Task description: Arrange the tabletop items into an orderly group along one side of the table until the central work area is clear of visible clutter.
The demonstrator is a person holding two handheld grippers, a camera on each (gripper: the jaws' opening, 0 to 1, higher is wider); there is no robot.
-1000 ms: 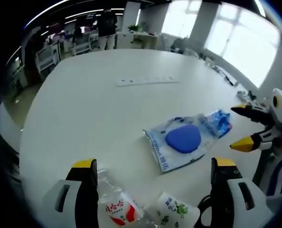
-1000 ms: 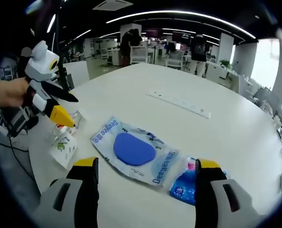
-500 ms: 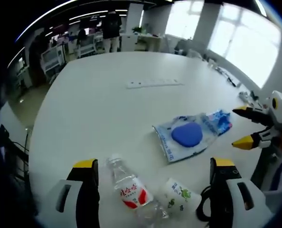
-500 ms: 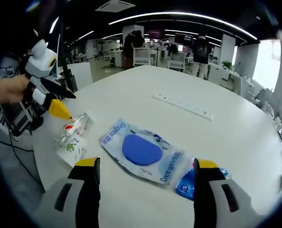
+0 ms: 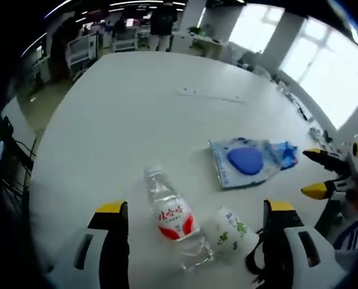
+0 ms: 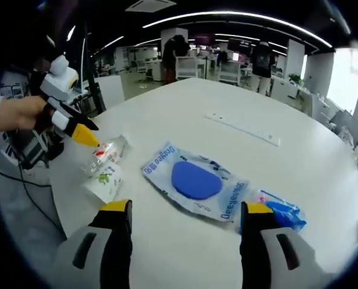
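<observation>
A clear water bottle (image 5: pixel 170 214) with a red label lies on the white table (image 5: pixel 119 120), just ahead of my open left gripper (image 5: pixel 195 207). A white paper cup (image 5: pixel 230 232) with green print lies on its side against the bottle. Farther right sits a clear bag holding a blue pad (image 5: pixel 245 161), with a small blue packet (image 5: pixel 286 153) at its end. In the right gripper view my right gripper (image 6: pixel 186 208) stands open just short of the bag (image 6: pixel 197 183) and the packet (image 6: pixel 281 211). The left gripper (image 6: pixel 87 131) hovers beside the bottle (image 6: pixel 106 155) and the cup (image 6: pixel 105 180).
A white power strip (image 6: pixel 242 128) lies across the far middle of the table (image 6: pixel 323 156). The right gripper (image 5: pixel 314 173) shows open at the table's right edge. A hand (image 6: pixel 22 114) holds the left gripper. Desks, chairs and people stand in the office beyond.
My left gripper has drawn back and up from the bottle and cup, which now lie farther ahead of its jaws. The right view has shifted slightly; the table items have not moved.
</observation>
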